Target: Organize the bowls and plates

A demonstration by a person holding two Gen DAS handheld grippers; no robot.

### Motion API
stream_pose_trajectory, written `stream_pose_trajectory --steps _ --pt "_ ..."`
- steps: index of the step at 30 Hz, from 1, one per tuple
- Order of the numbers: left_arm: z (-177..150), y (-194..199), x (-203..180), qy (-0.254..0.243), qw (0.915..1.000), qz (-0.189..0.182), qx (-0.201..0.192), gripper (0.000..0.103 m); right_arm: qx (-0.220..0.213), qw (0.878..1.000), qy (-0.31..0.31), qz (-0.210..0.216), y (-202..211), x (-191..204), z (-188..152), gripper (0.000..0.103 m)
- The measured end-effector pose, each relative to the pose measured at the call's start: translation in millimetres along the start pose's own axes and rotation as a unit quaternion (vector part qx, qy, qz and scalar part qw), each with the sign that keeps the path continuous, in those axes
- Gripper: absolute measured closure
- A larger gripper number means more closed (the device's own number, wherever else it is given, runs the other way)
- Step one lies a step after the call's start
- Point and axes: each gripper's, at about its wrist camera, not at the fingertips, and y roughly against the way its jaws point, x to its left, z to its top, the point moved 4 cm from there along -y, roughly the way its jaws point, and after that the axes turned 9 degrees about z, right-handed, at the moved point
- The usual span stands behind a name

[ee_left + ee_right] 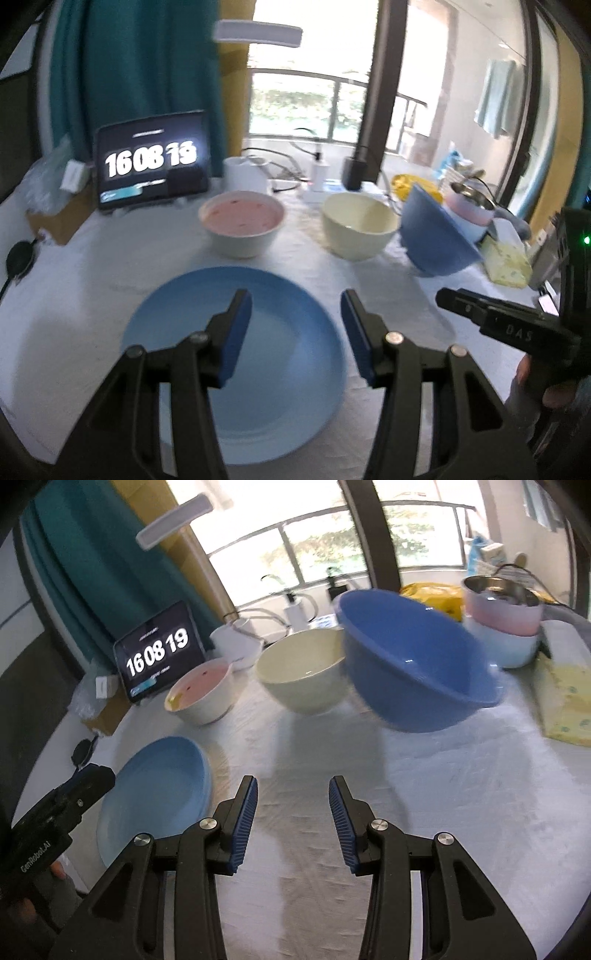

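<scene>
Blue is the colour that fills both my views: a pale blue plate (236, 354) lies flat on the white-covered bench (399, 314), and I take it as my landmark. My left hand-held gripper (295, 332) hovers right over the plate's right half, its blue-padded fingers (236, 339) spread apart with nothing between them. My right hand-held gripper (293, 821) is to the right of the plate over bare cloth, likewise spread wide and holding nothing.

Beyond the plate, on its far side, stands a white bowl with a pink inside (242, 227). Right of that, still behind the plate, sits a cream bowl (358, 225), upright. Further right again a darker blue bowl (417, 664) is tilted, its mouth turned toward the cream bowl; it looks blurred, and I cannot tell whether it touches the cream one or rests fully on the cloth. Behind it, farthest from the plate, a stack of pink and pale blue bowls (506, 627) carries a metal one on top. A tablet (151, 160) reading 16 08 19 stands behind the plate to the left.
</scene>
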Motion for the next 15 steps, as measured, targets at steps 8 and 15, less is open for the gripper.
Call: stream_pose_trajectory --steps 8,15 --pt "15.2 3.0 -45.4 -0.035 0.9991 -0.021 -0.014 0.051 -0.031 0.999 -0.03 -0.025 33.6 -45.3 1.7 0.06" --pt "31.2 1.7 -79.2 -0.055 0.9972 -0.041 -0.028 0.051 -0.055 0.997 -0.04 -0.04 52.6 -73.8 14.2 0.06"
